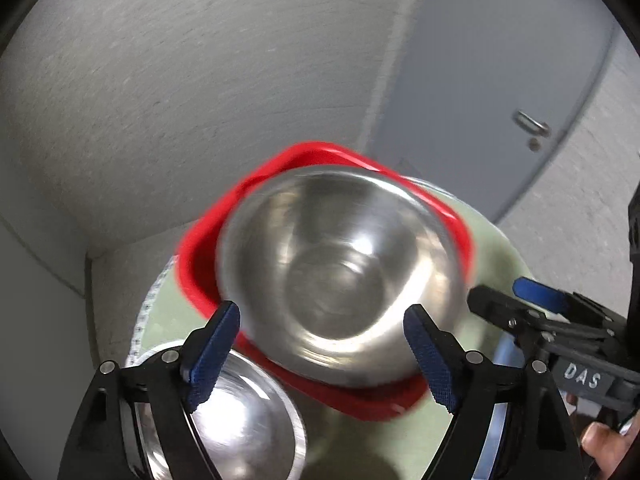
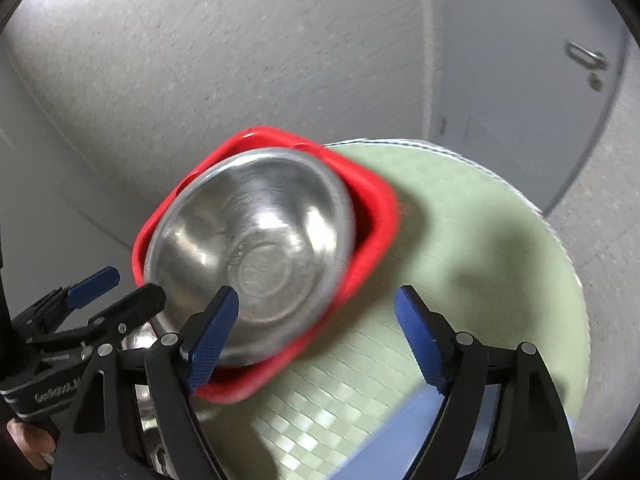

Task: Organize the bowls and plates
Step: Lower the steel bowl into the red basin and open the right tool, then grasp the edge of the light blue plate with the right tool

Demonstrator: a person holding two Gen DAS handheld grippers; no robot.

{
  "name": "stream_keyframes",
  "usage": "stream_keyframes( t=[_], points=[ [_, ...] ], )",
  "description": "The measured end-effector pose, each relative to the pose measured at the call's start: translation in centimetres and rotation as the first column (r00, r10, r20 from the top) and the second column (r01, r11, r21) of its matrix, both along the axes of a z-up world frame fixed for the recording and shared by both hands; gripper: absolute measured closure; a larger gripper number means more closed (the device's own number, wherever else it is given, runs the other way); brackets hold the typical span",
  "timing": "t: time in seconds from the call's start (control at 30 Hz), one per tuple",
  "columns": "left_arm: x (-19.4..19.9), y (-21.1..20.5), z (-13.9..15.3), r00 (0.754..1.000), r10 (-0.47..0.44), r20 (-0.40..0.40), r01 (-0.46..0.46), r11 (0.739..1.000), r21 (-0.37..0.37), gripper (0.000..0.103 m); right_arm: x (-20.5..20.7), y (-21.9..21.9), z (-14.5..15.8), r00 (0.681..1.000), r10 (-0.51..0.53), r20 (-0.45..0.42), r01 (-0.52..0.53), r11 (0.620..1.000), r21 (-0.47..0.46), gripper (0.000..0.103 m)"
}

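Sitting in red tray (image 1: 200, 256), steel bowl (image 1: 336, 272) just ahead of gaping left claw (image 1: 324, 344).

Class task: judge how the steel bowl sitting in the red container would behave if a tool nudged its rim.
The steel bowl looks rigid and polished, so probably slippery to grip. Its rounded wall suggests it may rock or tilt in the red container. Thin metal: likely light.

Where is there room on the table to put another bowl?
Free: the green table right of the red tray, out to its far edge. Crowded: the left, with the steel bowl in the tray and a second bowl beside it.
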State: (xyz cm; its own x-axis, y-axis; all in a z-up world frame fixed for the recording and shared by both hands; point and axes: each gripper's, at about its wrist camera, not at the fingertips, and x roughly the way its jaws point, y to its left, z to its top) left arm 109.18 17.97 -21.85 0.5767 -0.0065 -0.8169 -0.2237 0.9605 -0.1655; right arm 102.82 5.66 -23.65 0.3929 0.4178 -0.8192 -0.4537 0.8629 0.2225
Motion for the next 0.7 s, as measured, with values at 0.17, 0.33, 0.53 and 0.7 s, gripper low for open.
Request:
stream_keyframes(
  t=[0.17, 0.33, 0.53, 0.7],
  points=[
    [-1.9, -5.7, 0.1, 0.986, -0.167, 0.006, 0.167, 0.986, 0.007, 0.018, -3.1, -6.7, 1.6, 0.988, -0.132, 0.075, 0.133, 0.991, -0.018, 0.019],
    [-3.5, -10.6, -1.0, 0.952, -0.305, -0.020, 0.305, 0.952, 0.025, 0.018, -6.1, -13.3, 1.1, 0.961, -0.259, 0.091, 0.264, 0.963, -0.051, 0.019],
    [-3.7, -13.9, -3.3, 0.927, -0.361, -0.105, 0.369, 0.926, 0.075, 0.018, -8.4, -18.1, -2.2, 0.933, -0.359, 0.008, 0.359, 0.932, -0.047, 0.019],
    [-3.4, -15.1, -5.5, 0.905, -0.374, -0.202, 0.397, 0.913, 0.090, 0.021, -9.4, -20.0, -6.1, 0.911, -0.394, -0.118, 0.394, 0.919, -0.026, 0.019]
  ],
)
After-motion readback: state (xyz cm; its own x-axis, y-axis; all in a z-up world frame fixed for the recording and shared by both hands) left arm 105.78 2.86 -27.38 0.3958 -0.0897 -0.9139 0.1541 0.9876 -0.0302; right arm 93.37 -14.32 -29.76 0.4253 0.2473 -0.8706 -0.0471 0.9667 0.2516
